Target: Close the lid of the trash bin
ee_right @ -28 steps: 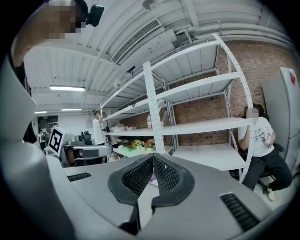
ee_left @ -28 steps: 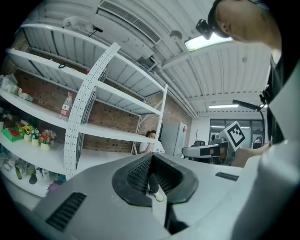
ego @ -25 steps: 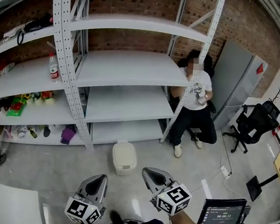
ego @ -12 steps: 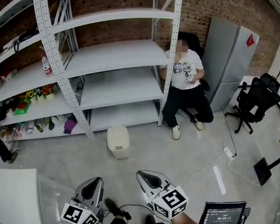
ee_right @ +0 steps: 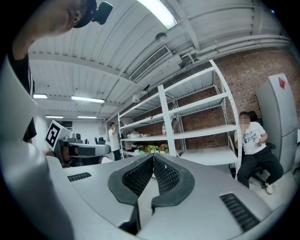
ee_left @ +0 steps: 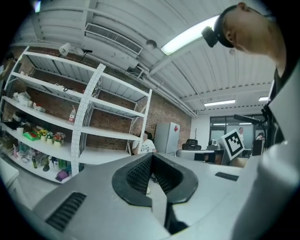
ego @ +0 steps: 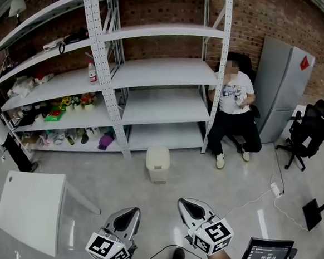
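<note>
While the left gripper [ego: 127, 219] and right gripper [ego: 191, 208] hang clenched, floor [ego: 156, 201] separates them from the bin [ego: 158, 164]. Behind it stand shelves [ego: 161, 70]; a table [ego: 30, 211] sits near left.

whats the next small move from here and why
Probably step forward toward the trash bin, which stands on the floor before the shelving, far ahead of both claws. The left claw and right claw are shut and empty. I can't tell from here whether the lid is open.

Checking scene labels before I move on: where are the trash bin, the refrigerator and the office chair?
trash bin [ego: 157, 165], head view, its front side.
refrigerator [ego: 277, 85], head view, its wide grey face.
office chair [ego: 306, 131], head view, its backrest.
</note>
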`<state>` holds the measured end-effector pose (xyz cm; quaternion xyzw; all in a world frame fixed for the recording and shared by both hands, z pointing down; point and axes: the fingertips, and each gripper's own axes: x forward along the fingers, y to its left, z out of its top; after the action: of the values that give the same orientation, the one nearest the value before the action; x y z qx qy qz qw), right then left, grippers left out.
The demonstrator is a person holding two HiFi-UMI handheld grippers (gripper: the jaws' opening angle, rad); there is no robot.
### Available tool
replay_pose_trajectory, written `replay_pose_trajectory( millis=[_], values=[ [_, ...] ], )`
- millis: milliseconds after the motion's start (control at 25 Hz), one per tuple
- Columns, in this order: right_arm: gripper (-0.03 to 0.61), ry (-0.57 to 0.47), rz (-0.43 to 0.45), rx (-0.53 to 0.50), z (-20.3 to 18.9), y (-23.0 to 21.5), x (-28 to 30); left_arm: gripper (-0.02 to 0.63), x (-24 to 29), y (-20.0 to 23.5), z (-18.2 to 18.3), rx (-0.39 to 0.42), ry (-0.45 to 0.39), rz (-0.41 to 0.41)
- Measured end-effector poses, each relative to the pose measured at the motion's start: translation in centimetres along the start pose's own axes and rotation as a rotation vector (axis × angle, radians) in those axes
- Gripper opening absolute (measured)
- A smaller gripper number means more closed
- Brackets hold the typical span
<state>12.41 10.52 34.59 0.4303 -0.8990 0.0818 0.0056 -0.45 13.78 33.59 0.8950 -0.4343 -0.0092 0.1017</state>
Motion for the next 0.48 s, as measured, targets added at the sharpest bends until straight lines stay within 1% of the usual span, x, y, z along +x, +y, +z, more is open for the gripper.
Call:
replay_pose_trajectory(
  millis=[200,280,480],
  values=[
    [0.008,0.016,-0.044,0.007,-0.9,6.4,-2.4,-0.011,-7.5,-0.3,-0.6,-0.002,-0.025,-0.024],
    [0.008,0.028,-0.06,0.005,-2.0,9.3,-3.3,-0.011,-10.7,-0.2,-1.5,0.006,-0.025,-0.037],
    [0.008,0.068,-0.094,0.04,-4.9,15.4,-6.1,-0.011,-17.3,-0.8,-3.5,-0.042,-0.024,-0.071]
  ],
)
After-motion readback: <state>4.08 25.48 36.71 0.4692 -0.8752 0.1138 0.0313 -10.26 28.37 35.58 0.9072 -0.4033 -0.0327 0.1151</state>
